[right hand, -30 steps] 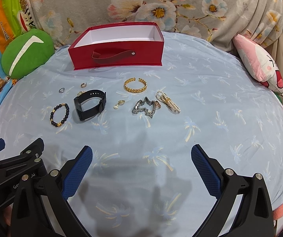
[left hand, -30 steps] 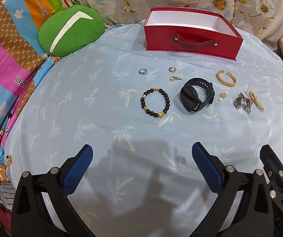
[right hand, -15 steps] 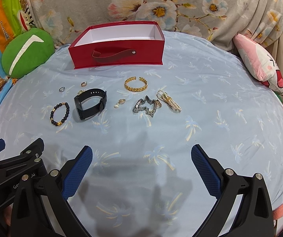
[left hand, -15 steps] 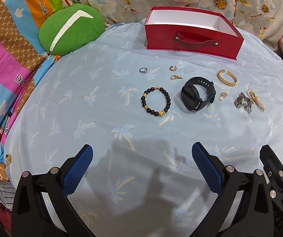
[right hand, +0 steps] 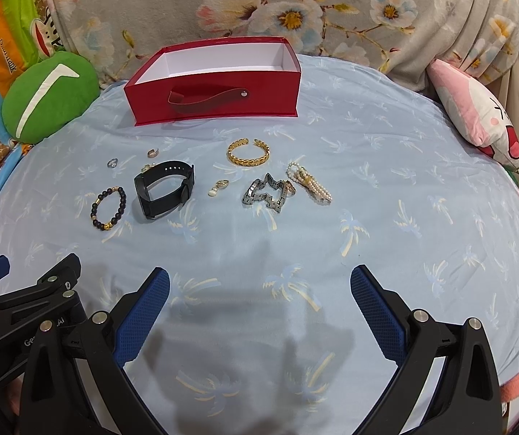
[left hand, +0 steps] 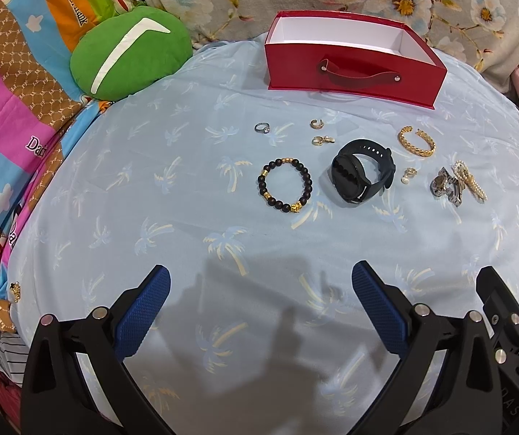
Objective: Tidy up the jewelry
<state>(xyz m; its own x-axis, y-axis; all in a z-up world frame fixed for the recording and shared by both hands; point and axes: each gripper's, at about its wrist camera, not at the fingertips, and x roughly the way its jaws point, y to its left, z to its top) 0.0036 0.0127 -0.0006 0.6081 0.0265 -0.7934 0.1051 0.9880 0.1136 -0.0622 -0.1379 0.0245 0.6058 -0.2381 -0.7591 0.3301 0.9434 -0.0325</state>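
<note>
Soft blue bedsheet [left hand: 150, 181] carries scattered jewelry before an empty red box [left hand: 350, 79]. Both the left gripper [left hand: 261, 311] and right gripper [right hand: 259, 311] hover spread, holding nothing. Light, slippery beaded bracelet [left hand: 285, 189] likely wants a pinch across its beads.

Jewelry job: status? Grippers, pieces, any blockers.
Left gripper open, empty; right gripper open, empty. All jewelry on the blue sheet, black watch included; red box empty. Path unobstructed.
</note>
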